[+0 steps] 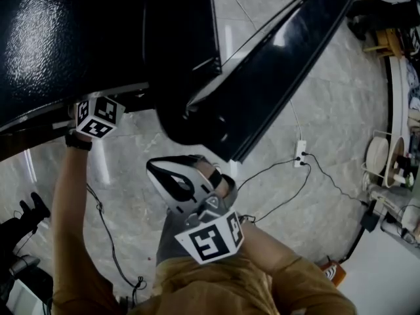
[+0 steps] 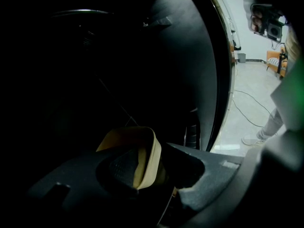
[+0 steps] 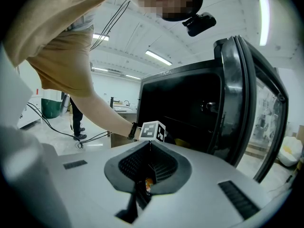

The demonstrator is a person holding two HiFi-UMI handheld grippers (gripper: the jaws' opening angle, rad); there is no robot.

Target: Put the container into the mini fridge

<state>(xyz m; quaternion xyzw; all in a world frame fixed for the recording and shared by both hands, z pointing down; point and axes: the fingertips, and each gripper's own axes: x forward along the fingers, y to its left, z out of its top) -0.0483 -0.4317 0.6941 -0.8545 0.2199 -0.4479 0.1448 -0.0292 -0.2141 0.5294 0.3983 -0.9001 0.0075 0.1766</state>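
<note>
The black mini fridge (image 1: 79,38) fills the top left of the head view, its door (image 1: 282,64) swung wide to the right. My left gripper reaches into the fridge; only its marker cube (image 1: 98,117) shows at the opening. In the left gripper view the interior is dark. A tan container's rim (image 2: 149,151) stands between the jaws of my left gripper (image 2: 154,167), with a gap beside it, so the jaws are open. My right gripper (image 1: 164,169) hangs in front of the fridge near the person's chest, shut and empty (image 3: 149,156).
A white power strip (image 1: 300,153) with black cables lies on the marble floor to the right of the door. Clutter and white dishes (image 1: 384,156) line the right edge. Dark equipment (image 1: 26,215) sits at the lower left.
</note>
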